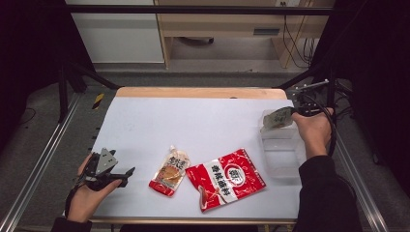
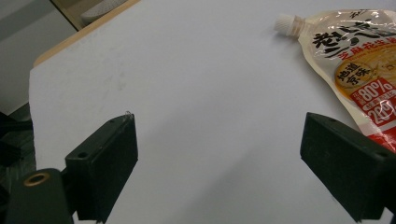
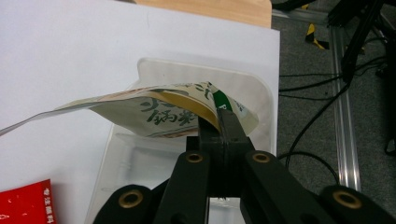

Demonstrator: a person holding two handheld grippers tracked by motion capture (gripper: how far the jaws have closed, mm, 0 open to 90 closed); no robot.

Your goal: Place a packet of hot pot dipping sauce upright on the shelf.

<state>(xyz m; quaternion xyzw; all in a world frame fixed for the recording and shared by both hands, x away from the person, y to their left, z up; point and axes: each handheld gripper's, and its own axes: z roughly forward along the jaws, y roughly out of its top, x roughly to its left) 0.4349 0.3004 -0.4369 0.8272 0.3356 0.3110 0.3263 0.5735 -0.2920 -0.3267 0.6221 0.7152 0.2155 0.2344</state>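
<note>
Green-printed pouch (image 3: 168,114) hangs pinched in the right tool (image 3: 219,122) above the clear container (image 3: 252,88).

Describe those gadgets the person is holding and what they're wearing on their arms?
Each hand-held gripper is black with two blocky jaws and brass-coloured rivets. The left hand-held gripper carries a grey three-cornered plate; a black cable loops from the right hand-held gripper. The sleeves are black.

- We see a white table (image 1: 145,121) with a wooden far edge.
- The floor (image 1: 43,145) is grey.
- A wooden cabinet (image 1: 217,24) stands behind.
</note>
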